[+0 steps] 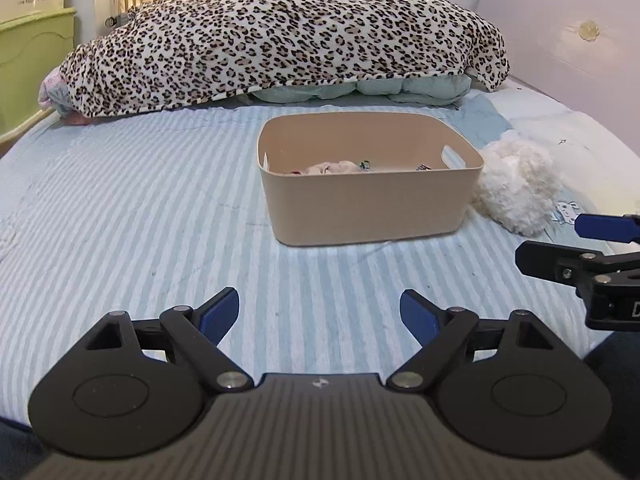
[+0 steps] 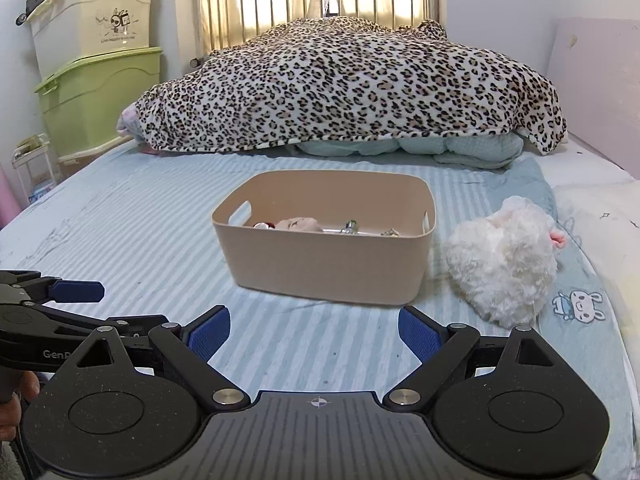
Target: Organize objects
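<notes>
A beige plastic bin [image 1: 370, 204] [image 2: 324, 264] stands on the striped bed and holds a pink cloth item [image 2: 298, 225] and several small objects. A white fluffy plush toy [image 1: 516, 186] [image 2: 504, 264] lies on the bed just right of the bin. My left gripper [image 1: 320, 312] is open and empty, low over the bed in front of the bin. My right gripper [image 2: 314, 330] is open and empty, in front of the bin and the plush. Each gripper shows at the edge of the other's view.
A heap of bedding under a leopard-print blanket [image 2: 352, 84] fills the far end of the bed. Stacked storage boxes [image 2: 96, 76] stand at the left beside the bed. A pale board [image 1: 560, 36] leans along the right wall. Striped sheet [image 1: 140, 208] lies left of the bin.
</notes>
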`<state>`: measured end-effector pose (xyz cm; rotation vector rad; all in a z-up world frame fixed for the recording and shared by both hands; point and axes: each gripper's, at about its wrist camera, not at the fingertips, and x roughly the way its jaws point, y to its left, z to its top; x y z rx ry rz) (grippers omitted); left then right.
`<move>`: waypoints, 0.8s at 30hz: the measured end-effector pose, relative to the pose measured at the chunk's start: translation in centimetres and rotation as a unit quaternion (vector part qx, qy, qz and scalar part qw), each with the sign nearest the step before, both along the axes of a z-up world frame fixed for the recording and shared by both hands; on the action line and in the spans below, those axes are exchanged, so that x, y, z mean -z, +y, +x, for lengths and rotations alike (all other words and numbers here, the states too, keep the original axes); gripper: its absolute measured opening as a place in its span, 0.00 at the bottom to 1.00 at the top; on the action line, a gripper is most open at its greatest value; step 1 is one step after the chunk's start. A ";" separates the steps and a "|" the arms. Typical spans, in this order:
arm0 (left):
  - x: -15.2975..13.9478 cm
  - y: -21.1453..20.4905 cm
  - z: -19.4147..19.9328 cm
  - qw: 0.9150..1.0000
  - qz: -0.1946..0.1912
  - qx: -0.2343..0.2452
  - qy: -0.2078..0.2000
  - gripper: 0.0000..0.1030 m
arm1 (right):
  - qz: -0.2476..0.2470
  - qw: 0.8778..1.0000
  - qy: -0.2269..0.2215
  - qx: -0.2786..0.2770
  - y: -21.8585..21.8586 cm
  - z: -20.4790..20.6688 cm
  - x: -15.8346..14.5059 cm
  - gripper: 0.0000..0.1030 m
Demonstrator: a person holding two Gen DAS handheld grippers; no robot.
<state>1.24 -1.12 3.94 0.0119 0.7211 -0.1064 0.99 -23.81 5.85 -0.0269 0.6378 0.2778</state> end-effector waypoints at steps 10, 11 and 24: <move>-0.7 0.7 -2.9 1.000 -0.004 -0.010 0.003 0.85 | 0.015 1.000 0.014 -0.003 -0.5 -1.9 0.7 0.90; -0.8 0.7 -3.1 1.000 -0.004 -0.011 0.002 0.85 | 0.019 1.000 0.018 -0.003 -0.6 -1.9 0.8 0.90; -1.3 0.7 -4.2 1.000 0.002 -0.015 -0.002 0.86 | 0.008 1.000 0.026 -0.003 -0.3 -3.1 0.8 0.90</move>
